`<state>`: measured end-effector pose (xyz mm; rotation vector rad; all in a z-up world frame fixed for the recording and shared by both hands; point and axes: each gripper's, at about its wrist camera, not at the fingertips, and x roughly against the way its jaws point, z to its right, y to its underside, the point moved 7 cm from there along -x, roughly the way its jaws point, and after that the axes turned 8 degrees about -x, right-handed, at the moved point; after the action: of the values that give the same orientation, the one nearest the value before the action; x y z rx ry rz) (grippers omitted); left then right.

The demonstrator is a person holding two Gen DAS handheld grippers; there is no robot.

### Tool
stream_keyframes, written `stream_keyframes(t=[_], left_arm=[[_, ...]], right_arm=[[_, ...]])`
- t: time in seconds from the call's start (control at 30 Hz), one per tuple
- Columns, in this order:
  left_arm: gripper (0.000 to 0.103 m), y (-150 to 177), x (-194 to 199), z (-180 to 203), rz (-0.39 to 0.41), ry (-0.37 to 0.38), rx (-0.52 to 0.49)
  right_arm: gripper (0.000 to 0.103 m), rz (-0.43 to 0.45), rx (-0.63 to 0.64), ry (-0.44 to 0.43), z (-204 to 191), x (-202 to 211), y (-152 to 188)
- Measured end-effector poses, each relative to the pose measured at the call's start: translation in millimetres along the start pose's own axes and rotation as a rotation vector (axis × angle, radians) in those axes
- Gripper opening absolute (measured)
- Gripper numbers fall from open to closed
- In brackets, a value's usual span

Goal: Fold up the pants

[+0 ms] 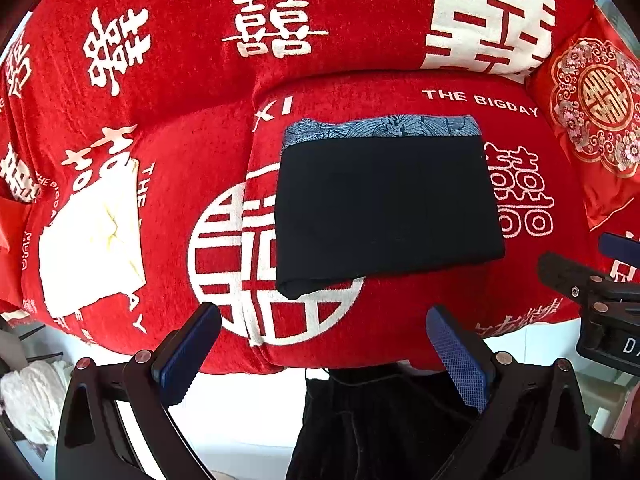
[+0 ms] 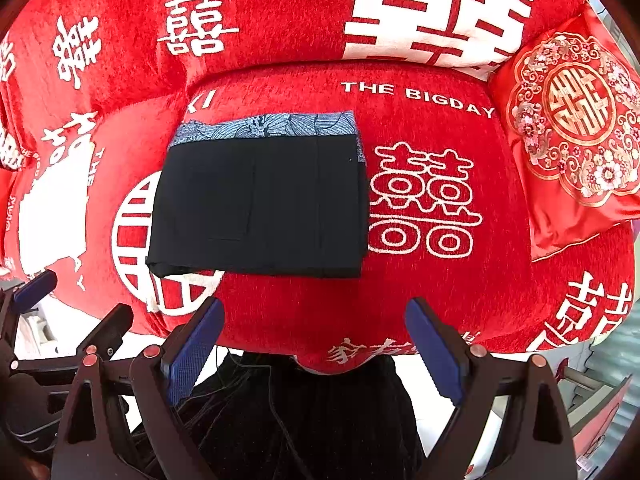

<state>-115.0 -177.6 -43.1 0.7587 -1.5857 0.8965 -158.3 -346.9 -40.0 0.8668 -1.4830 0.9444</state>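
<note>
The black pants (image 1: 384, 208) lie folded into a flat rectangle on the red sofa seat (image 1: 400, 320), with a blue patterned band along their far edge. In the right wrist view the same folded pants (image 2: 260, 204) sit left of centre. My left gripper (image 1: 324, 320) hangs open just short of the seat's front edge, apart from the cloth and holding nothing. My right gripper (image 2: 316, 312) is open too, near the seat's front, its blue pads empty. Each gripper shows at the edge of the other's view.
The sofa wears a red cover with white characters. A red embroidered cushion (image 2: 576, 132) leans at the right end of the seat. A white patch (image 1: 92, 248) lies on the left seat. Below the sofa front are dark clothing (image 2: 300, 420) and pale floor.
</note>
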Motion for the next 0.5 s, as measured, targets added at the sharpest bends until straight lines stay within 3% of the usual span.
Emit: stream_keyframes(t=[0.5], left_arm=[[0.103,-3.2,-2.5,-4.8,-0.004,0.009,0.041]], right_arm=[[0.093,-0.012,-0.004,0.000,-1.7,-3.3,-0.7]])
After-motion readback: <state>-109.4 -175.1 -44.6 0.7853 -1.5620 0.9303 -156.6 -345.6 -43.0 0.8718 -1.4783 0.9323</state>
